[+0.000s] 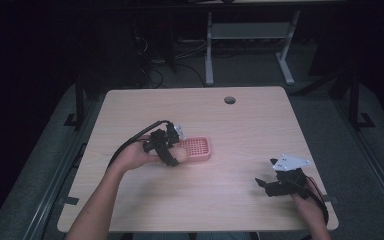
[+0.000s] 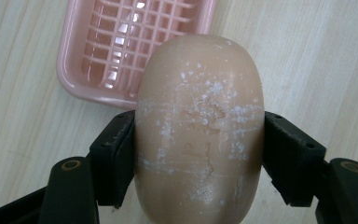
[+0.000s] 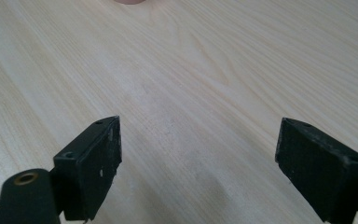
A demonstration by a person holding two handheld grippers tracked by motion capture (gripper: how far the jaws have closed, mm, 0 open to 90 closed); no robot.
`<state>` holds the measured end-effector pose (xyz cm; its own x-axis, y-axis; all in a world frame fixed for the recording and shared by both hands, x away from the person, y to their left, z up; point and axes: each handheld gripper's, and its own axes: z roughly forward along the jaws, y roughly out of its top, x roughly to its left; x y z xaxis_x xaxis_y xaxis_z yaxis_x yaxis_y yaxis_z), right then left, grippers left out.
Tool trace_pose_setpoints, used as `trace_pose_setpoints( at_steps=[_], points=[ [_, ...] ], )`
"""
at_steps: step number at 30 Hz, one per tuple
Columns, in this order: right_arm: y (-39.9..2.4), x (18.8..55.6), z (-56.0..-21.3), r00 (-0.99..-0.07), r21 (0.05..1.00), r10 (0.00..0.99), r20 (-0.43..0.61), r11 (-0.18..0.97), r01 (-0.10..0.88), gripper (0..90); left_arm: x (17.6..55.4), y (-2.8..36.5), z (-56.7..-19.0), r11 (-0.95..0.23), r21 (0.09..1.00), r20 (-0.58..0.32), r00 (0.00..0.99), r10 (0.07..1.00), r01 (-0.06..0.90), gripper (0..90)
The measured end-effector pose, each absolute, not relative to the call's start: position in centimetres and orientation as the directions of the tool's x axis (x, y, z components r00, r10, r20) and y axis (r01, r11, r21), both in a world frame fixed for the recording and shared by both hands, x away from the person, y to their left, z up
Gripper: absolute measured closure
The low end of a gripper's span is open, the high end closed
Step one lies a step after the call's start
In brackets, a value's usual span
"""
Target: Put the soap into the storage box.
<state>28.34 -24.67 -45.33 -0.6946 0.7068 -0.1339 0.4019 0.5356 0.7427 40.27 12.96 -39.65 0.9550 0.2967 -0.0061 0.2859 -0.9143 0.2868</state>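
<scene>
— What have you got?

— My left gripper (image 2: 199, 158) is clamped across the waist of an oval tan soap bar (image 2: 199, 135), held above the table (image 1: 240, 130) just beside the near rim of the pink slatted soap dish (image 2: 135, 46). My right gripper (image 3: 198, 158) rests spread wide over bare wood, well apart from it all.

— What might go wrong?

— The soap is rounded and probably slick; I judge it could squirt from the jaws, or catch the rim and tip the dish.

— Anything unclear?

— The soap's underside is hidden, and so is the gap beneath it; the dish is cut off in my left gripper view.
</scene>
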Motion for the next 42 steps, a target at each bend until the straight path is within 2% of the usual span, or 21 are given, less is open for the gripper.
trace_pose_setpoints(
  at_steps=[23,42],
  points=[
    [-24.9,28.3,-45.3,-0.692,0.754,0.712,-0.121,0.519,0.403,13.8,43.0,10.5,-38.9,-0.926,0.265,-0.006,0.961,0.278,0.27,32.0],
    [-25.0,28.3,-45.3,-0.689,0.759,0.716,-0.113,0.509,0.405,13.8,44.9,8.0,-38.7,-0.922,0.289,-0.007,0.964,0.267,0.258,32.0]
  ],
)
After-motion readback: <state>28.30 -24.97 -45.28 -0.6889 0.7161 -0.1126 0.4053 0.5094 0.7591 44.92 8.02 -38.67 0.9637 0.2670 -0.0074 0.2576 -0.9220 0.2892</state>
